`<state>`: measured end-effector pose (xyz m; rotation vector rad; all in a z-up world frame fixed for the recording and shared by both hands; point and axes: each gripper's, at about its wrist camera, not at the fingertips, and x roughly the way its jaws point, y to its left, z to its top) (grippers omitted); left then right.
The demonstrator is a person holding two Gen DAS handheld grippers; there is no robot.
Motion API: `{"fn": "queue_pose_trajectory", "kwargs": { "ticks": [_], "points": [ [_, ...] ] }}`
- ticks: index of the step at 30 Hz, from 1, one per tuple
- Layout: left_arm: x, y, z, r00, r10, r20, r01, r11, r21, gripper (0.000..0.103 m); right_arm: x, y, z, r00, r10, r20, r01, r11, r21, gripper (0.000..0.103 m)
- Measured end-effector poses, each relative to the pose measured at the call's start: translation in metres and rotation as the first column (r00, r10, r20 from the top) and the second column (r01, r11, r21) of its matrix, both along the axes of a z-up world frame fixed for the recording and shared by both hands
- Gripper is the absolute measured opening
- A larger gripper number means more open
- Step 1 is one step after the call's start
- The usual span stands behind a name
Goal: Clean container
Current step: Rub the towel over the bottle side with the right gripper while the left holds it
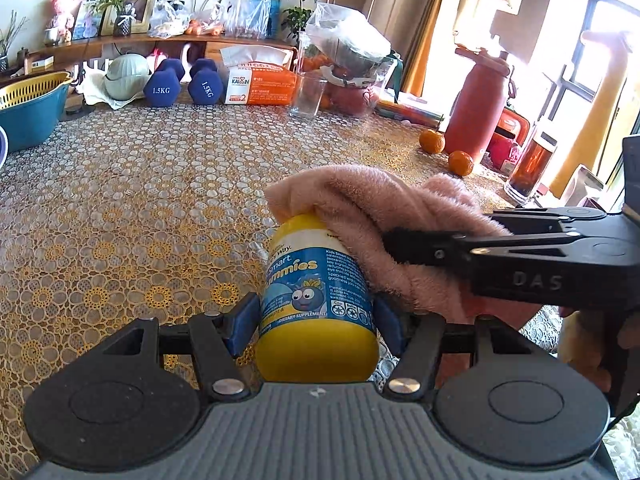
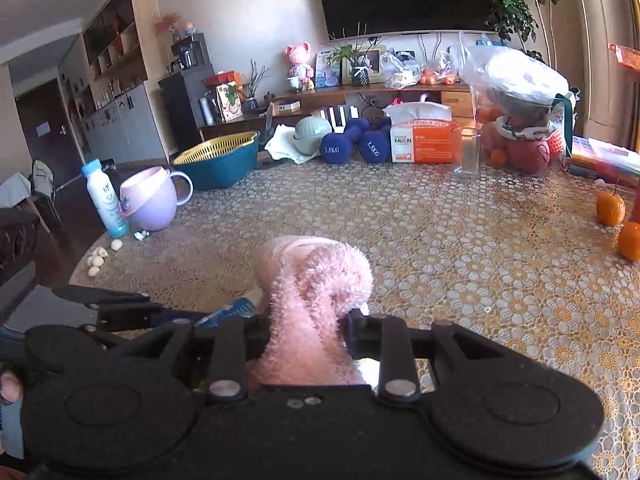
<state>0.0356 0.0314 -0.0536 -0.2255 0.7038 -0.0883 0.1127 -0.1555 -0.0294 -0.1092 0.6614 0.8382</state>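
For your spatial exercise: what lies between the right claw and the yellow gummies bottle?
The pink fluffy cloth: the right claw presses it onto the gummies bottle, shown in the left wrist view.

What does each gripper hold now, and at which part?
Left gripper clamps the bottle by its lower sides. Right gripper pinches the bunched cloth near its middle.

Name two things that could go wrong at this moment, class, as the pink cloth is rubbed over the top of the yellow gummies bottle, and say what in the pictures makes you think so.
1. The left gripper clamps the round yellow bottle low on its body, while the pink cloth presses near its top; a hard push might twist or tip it out.
2. The right gripper pinches only a bunched part of the cloth, so it could slip free during rubbing.
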Motion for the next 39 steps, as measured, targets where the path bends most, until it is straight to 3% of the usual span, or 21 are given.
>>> {"fn": "queue_pose_trajectory", "kwargs": {
  "ticks": [5,7,10,15,18,21,25,31,34,39],
  "points": [
    [-0.002,-0.002,0.001,1.0,-0.007,0.002,0.007,1.0,0.018,0.062,0.008,0.002,-0.009,0.993,-0.091,0.072,0.098,0.989,-0.113,0.028],
    [-0.003,-0.014,0.004,0.999,-0.026,0.023,0.024,0.994,0.109,0.062,0.009,-0.008,-0.005,0.99,-0.113,0.087,0.122,0.987,-0.106,0.028],
    [-0.007,-0.04,0.007,0.994,-0.096,0.061,0.074,0.955,0.288,0.062,0.008,-0.022,0.01,0.988,-0.111,0.103,0.118,0.991,-0.064,0.028],
    [-0.012,-0.073,0.009,0.973,-0.216,0.083,0.164,0.895,0.414,0.062,0.003,-0.029,0.036,0.997,-0.037,0.072,0.033,0.998,0.047,0.029],
    [-0.011,-0.083,0.011,0.966,-0.248,0.08,0.191,0.884,0.428,0.062,-0.007,-0.021,0.043,0.996,0.076,0.045,-0.08,0.991,0.103,0.029],
    [-0.01,-0.083,0.009,0.966,-0.248,0.068,0.196,0.881,0.431,0.062,-0.018,-0.011,0.041,0.989,0.12,0.083,-0.125,0.99,0.067,0.031],
    [-0.009,-0.081,0.009,0.966,-0.247,0.073,0.195,0.886,0.421,0.062,-0.011,-0.014,0.032,0.993,0.065,0.1,-0.067,0.998,0.016,0.031],
    [-0.004,-0.075,0.005,0.967,-0.239,0.083,0.182,0.884,0.43,0.062,0.0,-0.022,0.016,0.974,-0.046,0.221,0.082,0.984,-0.157,0.03],
    [-0.002,-0.071,-0.002,0.97,-0.233,0.065,0.184,0.885,0.428,0.062,-0.004,-0.021,0.0,0.953,-0.038,0.301,0.122,0.957,-0.265,0.03],
    [-0.005,-0.069,-0.006,0.973,-0.221,0.058,0.177,0.888,0.424,0.062,-0.013,-0.02,-0.017,0.957,-0.003,0.289,0.099,0.944,-0.315,0.032]
  ]
}}
